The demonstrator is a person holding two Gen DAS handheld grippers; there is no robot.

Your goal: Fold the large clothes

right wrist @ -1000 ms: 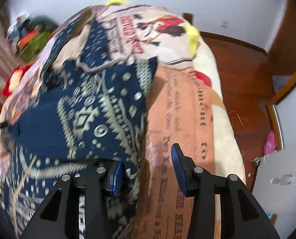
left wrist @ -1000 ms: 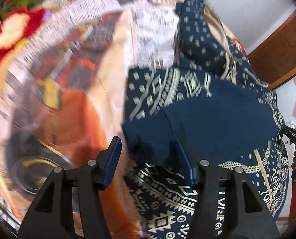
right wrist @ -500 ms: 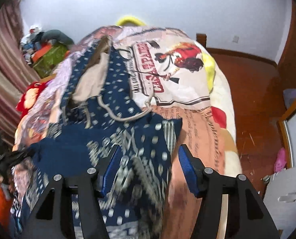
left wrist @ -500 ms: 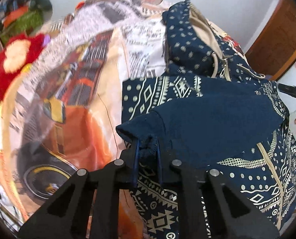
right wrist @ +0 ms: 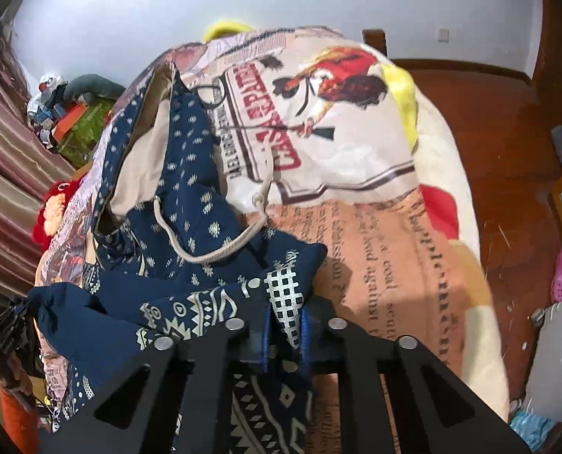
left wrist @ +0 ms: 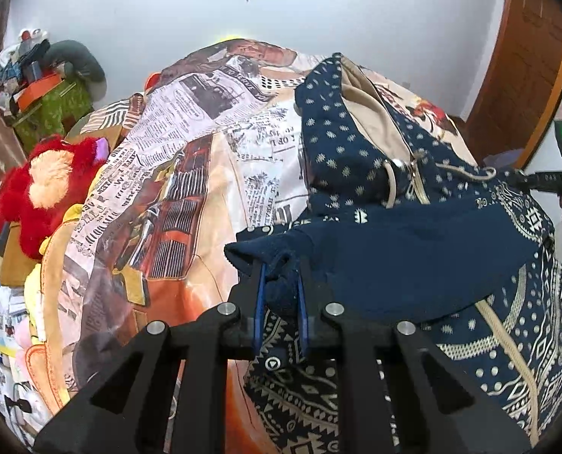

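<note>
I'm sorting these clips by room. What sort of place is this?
Most likely a bedroom: a hoodie lies on a bed under a printed bedspread, with a red plush toy beside it and a wooden floor around.

Even, bright indoor light, soft shadows; both views sharp at centre, strong fisheye bending with dark corners, slight blur on the blanket (right wrist: 413, 265) at right near edge, glare on the floor (right wrist: 508, 121).

On my left wrist view, the hoodie (left wrist: 413, 249) lies on the bedspread (left wrist: 190, 174) at three o'clock, plush toy (left wrist: 46, 193) at nine, cluttered stand (left wrist: 50, 106) at ten.
</note>
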